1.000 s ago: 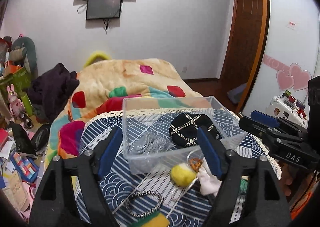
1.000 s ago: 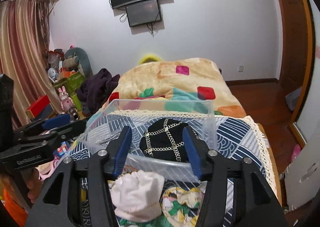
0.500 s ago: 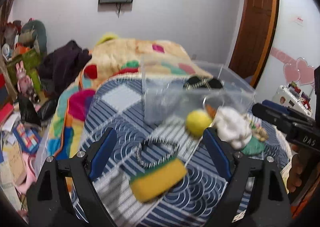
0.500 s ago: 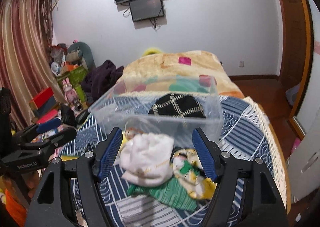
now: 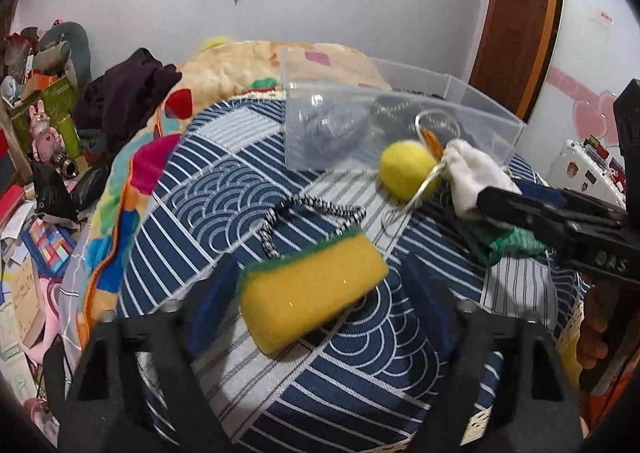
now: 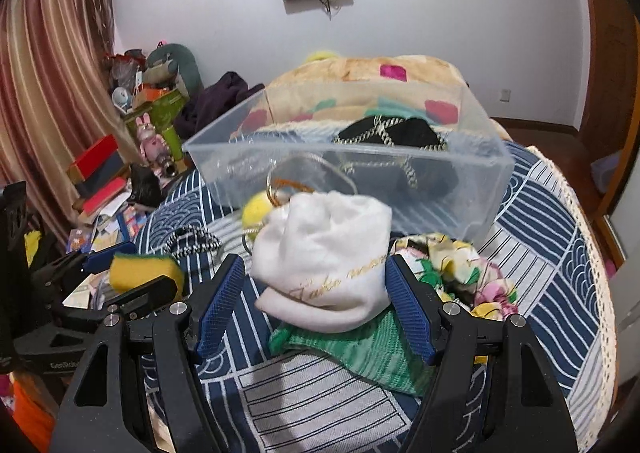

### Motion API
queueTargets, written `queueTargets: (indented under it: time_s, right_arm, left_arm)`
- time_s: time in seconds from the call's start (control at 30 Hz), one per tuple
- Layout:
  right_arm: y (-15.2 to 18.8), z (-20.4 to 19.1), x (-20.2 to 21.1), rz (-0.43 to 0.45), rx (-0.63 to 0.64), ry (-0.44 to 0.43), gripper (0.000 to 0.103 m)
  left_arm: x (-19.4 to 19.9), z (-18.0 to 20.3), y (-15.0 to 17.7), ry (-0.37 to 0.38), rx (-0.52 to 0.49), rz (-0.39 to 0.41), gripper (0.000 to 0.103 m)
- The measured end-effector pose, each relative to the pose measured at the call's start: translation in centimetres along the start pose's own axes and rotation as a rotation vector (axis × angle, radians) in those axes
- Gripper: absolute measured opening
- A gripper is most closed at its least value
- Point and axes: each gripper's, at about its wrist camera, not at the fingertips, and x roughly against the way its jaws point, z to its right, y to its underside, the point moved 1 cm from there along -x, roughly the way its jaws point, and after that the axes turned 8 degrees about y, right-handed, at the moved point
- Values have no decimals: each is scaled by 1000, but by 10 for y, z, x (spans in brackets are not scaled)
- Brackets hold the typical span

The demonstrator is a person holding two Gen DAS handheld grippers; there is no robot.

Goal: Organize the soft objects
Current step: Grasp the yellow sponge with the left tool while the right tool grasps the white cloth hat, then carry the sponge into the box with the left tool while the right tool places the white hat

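Note:
My left gripper (image 5: 320, 301) is open, its fingers on either side of a yellow sponge with a green back (image 5: 312, 289) on the blue patterned table cover. My right gripper (image 6: 316, 293) is open around a white cloth bag (image 6: 324, 253) that lies on a green knit cloth (image 6: 360, 349). A clear plastic bin (image 6: 400, 181) behind holds a black item with gold chain (image 6: 396, 133) and a grey scrubber (image 5: 332, 125). A yellow ball (image 5: 404, 169), a black-white hair tie (image 5: 304, 213) and a floral scrunchie (image 6: 468, 273) lie nearby.
A thin metal ring (image 5: 432, 181) lies by the ball. A colourful blanket (image 6: 360, 81) is heaped behind the bin. Boxes, toys and dark clothes (image 5: 124, 97) clutter the floor at left. The table's lace edge (image 6: 596, 253) drops off at right.
Both grippers have pulled back from the bin and dropped lower. The left now straddles the sponge; the right now straddles the white bag.

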Motion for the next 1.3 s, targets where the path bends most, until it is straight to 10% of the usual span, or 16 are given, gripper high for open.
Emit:
queueTargets:
  time_s: [0.37, 1.3]
  right_arm:
    - [-1, 4, 11, 31, -1, -3, 20]
    - [-65, 30, 84, 340, -53, 83, 19]
  left_arm:
    - [20, 11, -5, 36, -29, 62, 61]
    - [23, 26, -114, 99, -51, 239, 61]
